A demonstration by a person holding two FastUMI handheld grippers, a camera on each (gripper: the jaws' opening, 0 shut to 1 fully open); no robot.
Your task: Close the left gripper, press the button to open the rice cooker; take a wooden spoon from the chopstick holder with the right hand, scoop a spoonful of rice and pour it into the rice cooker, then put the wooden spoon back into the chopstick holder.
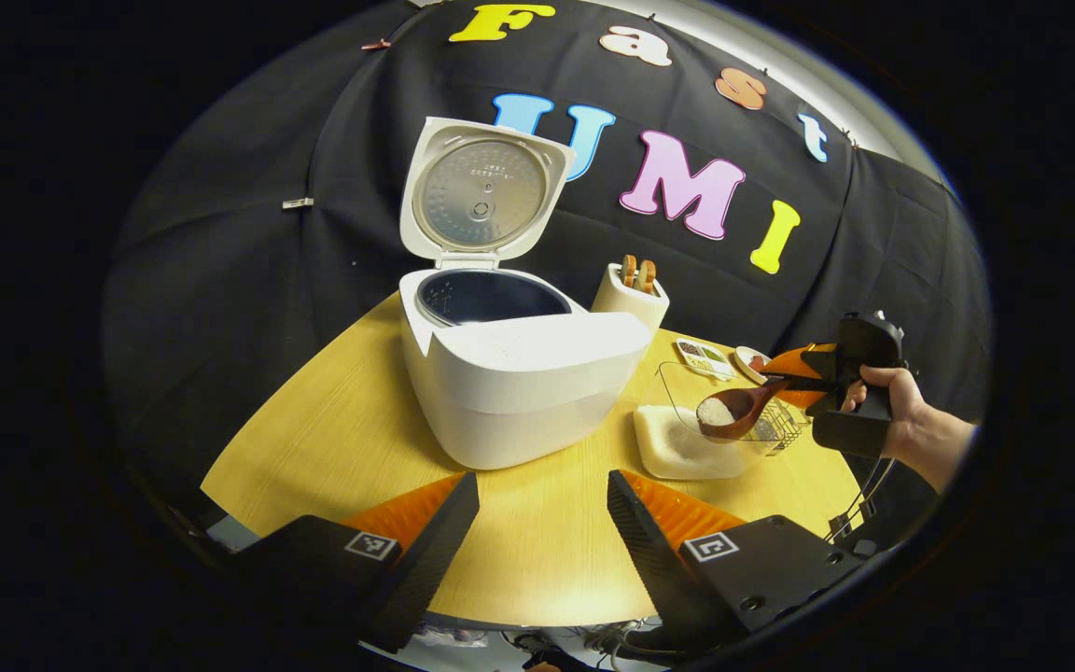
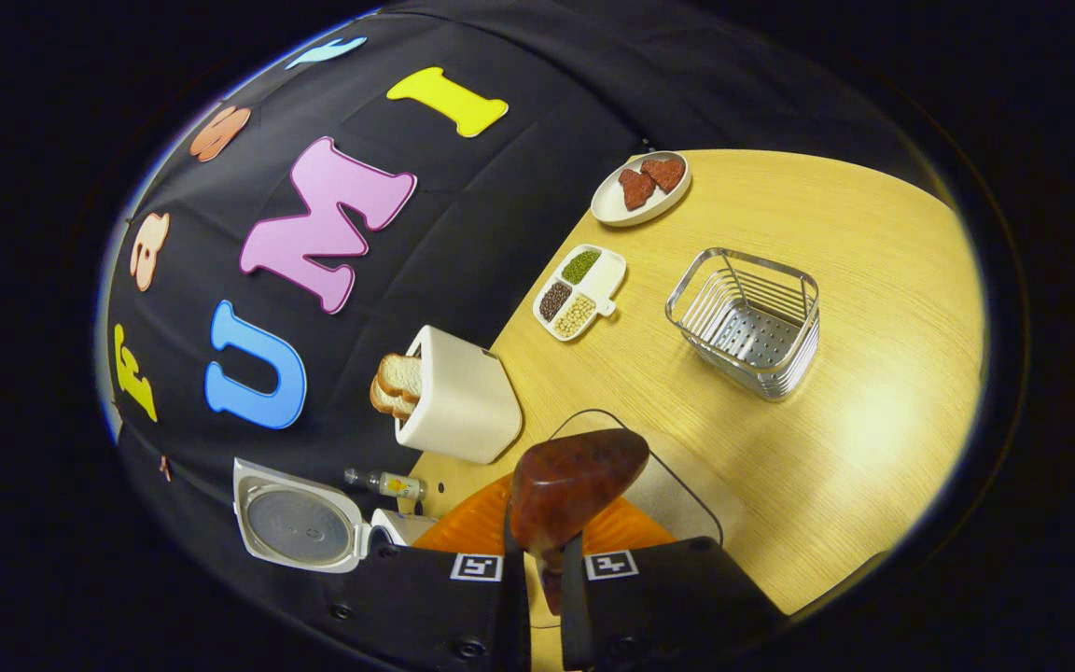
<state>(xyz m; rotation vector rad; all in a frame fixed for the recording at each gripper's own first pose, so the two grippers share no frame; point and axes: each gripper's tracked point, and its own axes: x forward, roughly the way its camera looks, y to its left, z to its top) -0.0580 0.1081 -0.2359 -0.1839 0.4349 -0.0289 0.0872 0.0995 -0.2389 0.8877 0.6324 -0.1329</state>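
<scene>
Yellow wooden table (image 1: 537, 551) in front of black cloth. Rice cooker (image 1: 519, 392) at the middle in the left gripper view, lid (image 1: 484, 191) swung fully up, dark inner pot (image 1: 491, 297) exposed. Behind it, a white toaster (image 1: 631, 297) with two bread slices. To the right, a clear box (image 1: 687, 446) of rice beside the cooker. Left gripper (image 1: 542, 523) low over the near table edge, fingers spread wide, nothing between them. Right gripper (image 1: 813, 378), held by a hand (image 1: 892, 401), clamped on the handle of a wooden spoon (image 1: 738, 411); bowl loaded with rice, hovering over the clear box. In the right gripper view, spoon (image 2: 575, 490) pinched between both fingers of the right gripper (image 2: 542, 569). Wire basket (image 2: 747, 322), divided tray (image 2: 579, 291) of beans and a plate (image 2: 640, 191) farther out on the table.
</scene>
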